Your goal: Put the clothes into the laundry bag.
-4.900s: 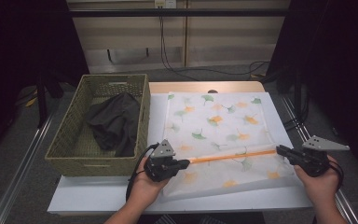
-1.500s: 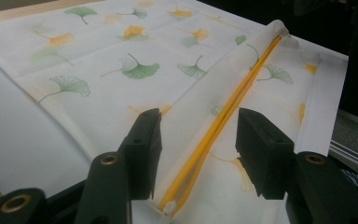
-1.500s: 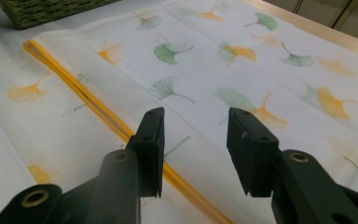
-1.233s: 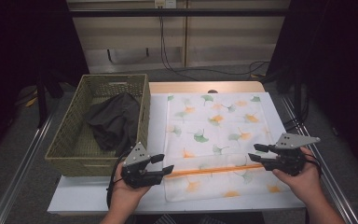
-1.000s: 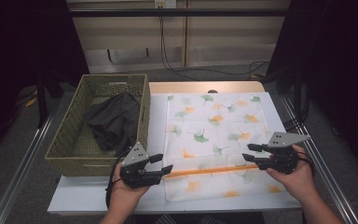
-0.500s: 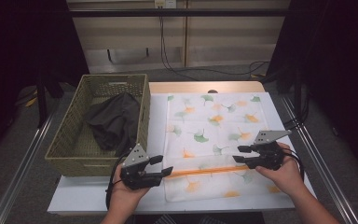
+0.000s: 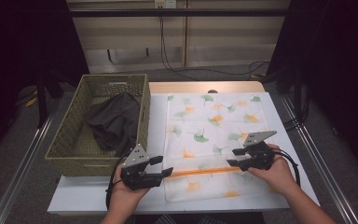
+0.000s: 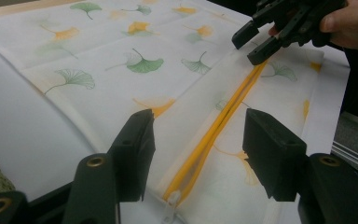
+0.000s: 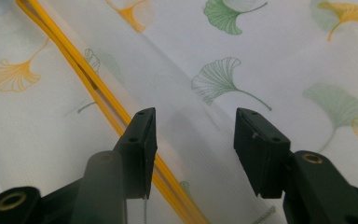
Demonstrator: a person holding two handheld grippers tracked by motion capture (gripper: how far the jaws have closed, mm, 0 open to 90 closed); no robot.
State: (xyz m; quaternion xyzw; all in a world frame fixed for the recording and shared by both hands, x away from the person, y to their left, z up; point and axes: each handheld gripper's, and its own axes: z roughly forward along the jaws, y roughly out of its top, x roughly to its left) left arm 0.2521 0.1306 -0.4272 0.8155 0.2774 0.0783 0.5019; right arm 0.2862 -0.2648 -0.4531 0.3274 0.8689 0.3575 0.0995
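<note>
A white cloth cover (image 7: 214, 121) printed with ginkgo leaves lies flat on the table, an orange zipper (image 7: 198, 171) running across its near part. My left gripper (image 7: 163, 166) is at the zipper's left end, open, its jaws straddling the zipper (image 8: 223, 121) and its pull (image 8: 172, 205) without pressing them. My right gripper (image 7: 233, 157) hovers low at the zipper's right end. Its jaws have just been opening and stand open (image 9: 193, 126) over the fabric beside the zipper (image 9: 74, 56), nothing gripped. The left gripper view shows the right gripper (image 8: 254, 44) farther off.
A woven green basket (image 7: 144, 107) stands at the table's left, with a dark garment (image 7: 114, 123) inside. The white table top (image 7: 156, 116) shows between basket and cover. Metal rails run along both sides of the table.
The right hand has moved left and down along the zipper toward the cloth, and its jaws have spread wider. The left hand has stayed put.
</note>
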